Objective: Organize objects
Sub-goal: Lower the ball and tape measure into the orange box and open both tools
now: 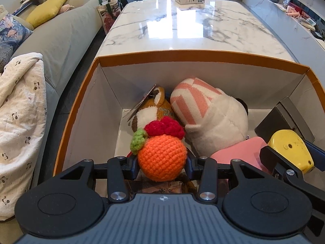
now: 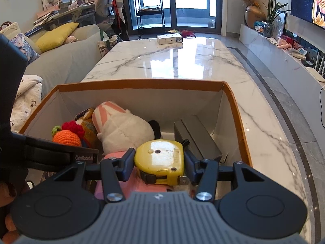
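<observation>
An orange-rimmed cardboard box (image 1: 195,57) stands on the marble table; it also shows in the right wrist view (image 2: 142,84). My left gripper (image 1: 162,162) is shut on an orange crocheted fruit toy (image 1: 162,158) with a red and green top, held over the box's near left part. My right gripper (image 2: 159,162) is shut on a yellow tape measure (image 2: 160,158), held over the box's near right part; the tape measure also shows in the left wrist view (image 1: 288,150). Inside lie a white plush with a pink-striped hat (image 1: 211,122), a brown plush (image 1: 154,107), a pink item (image 1: 239,154) and a grey box (image 1: 284,120).
The marble table (image 2: 172,61) stretches beyond the box, with a white carton (image 2: 169,39) at its far end. A grey sofa (image 1: 61,40) with cushions and a patterned blanket (image 1: 20,111) runs along the left. A low white ledge (image 2: 284,57) with plants runs along the right.
</observation>
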Motion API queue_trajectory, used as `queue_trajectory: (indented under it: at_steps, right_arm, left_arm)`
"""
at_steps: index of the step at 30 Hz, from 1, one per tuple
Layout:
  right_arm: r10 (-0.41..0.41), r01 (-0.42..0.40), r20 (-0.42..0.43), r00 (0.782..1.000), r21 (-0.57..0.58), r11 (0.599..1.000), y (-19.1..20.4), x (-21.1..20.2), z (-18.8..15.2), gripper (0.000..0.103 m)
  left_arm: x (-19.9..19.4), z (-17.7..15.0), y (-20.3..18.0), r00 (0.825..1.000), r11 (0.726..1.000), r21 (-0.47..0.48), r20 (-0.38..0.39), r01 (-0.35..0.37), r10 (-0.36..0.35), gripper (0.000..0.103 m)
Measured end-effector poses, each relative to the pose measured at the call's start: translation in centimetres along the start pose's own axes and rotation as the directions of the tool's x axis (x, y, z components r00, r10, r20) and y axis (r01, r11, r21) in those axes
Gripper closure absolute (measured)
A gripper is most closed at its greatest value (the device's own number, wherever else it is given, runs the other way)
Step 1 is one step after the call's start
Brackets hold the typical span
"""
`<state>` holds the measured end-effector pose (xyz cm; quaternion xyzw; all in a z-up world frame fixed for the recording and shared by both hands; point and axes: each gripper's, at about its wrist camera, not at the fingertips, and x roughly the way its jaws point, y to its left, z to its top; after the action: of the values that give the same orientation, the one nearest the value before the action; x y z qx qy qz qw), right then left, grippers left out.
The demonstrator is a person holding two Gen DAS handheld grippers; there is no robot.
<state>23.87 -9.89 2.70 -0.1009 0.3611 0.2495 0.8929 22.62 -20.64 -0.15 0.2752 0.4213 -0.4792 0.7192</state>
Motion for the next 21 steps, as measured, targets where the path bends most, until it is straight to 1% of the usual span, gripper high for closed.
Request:
queue_trajectory:
  at_steps: [4,15,21]
  right_arm:
    - [-0.005,0.005,-0.004,1.0,-0.007,1.0,0.06,-0.03,-0.02,0.05]
    - [0.0,0.0,-0.01,1.0,-0.003,1.0,0.06,0.09,-0.03,0.05]
    - [0.002,-0.002,-0.027,1.0,-0.003,1.0,0.0,0.29,-0.01,0.049]
  left_arm:
    - [-0.02,0.02,0.06,1.0,1.0,0.0,0.0,0.0,0.0,0.053]
    - [-0.01,0.01,0.08,1.0,1.0,-0.001,0.0,0.0,0.0,0.053]
    - [-0.05,-0.05,0.14,1.0,1.0,0.0,-0.003,-0.008,0.008,0.052]
